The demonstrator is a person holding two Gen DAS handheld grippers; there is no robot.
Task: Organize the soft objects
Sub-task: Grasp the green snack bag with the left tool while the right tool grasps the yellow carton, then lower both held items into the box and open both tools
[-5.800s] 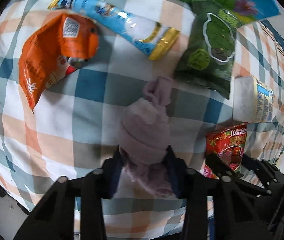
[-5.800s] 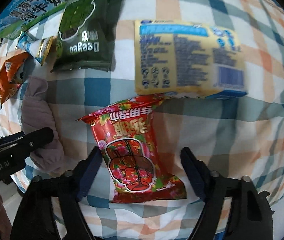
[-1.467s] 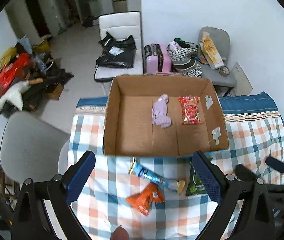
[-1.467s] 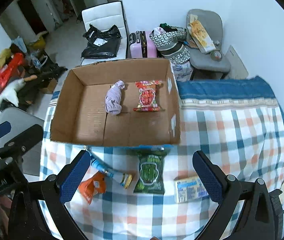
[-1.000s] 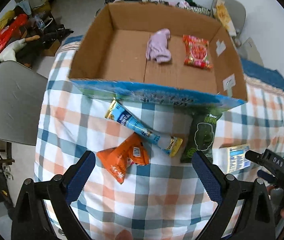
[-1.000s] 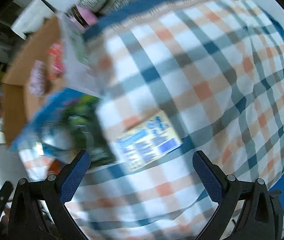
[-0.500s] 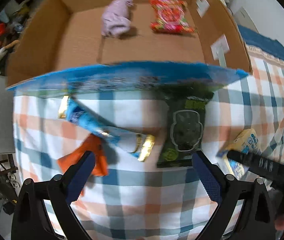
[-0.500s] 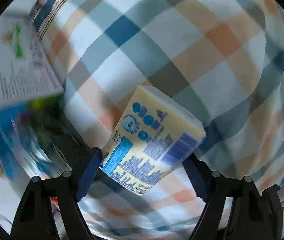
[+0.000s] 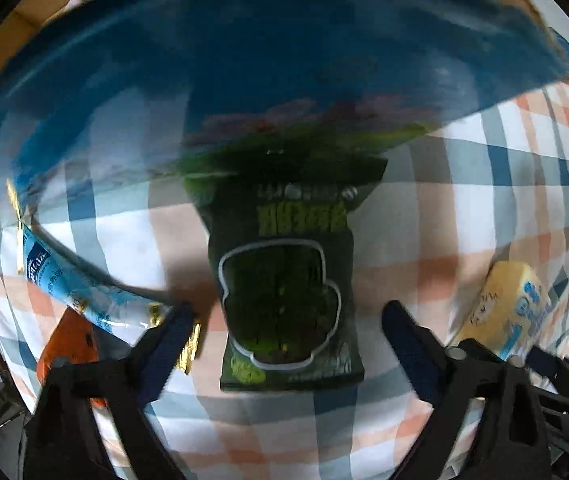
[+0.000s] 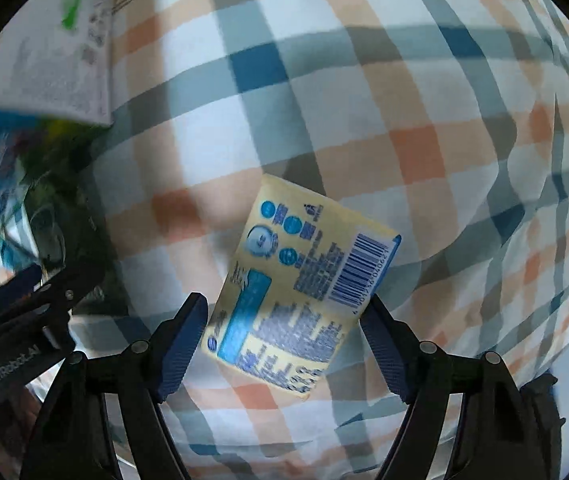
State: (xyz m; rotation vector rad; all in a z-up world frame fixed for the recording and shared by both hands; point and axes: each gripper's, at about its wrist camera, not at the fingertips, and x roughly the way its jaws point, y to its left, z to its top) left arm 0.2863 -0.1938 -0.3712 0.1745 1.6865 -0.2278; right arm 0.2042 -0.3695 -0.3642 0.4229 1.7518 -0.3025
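Note:
A dark green snack pouch (image 9: 288,292) lies on the checked cloth (image 9: 444,208), and my left gripper (image 9: 288,320) is open with its fingers on either side of the pouch's lower half. A yellow tissue pack (image 10: 296,280) with blue print lies tilted on the cloth; my right gripper (image 10: 286,316) is open around its near end. The tissue pack also shows at the right edge of the left wrist view (image 9: 508,308).
The blue printed wall of the cardboard box (image 9: 284,52) fills the top of the left wrist view, close behind the green pouch. A blue tube-shaped packet (image 9: 72,280) and an orange pouch (image 9: 70,352) lie left of the left gripper. The left gripper (image 10: 24,312) shows at the right wrist view's left edge.
Both grippers have dropped closer to the cloth. The left gripper now straddles the green pouch, and the right gripper has closed in around the yellow tissue pack. Both stay open.

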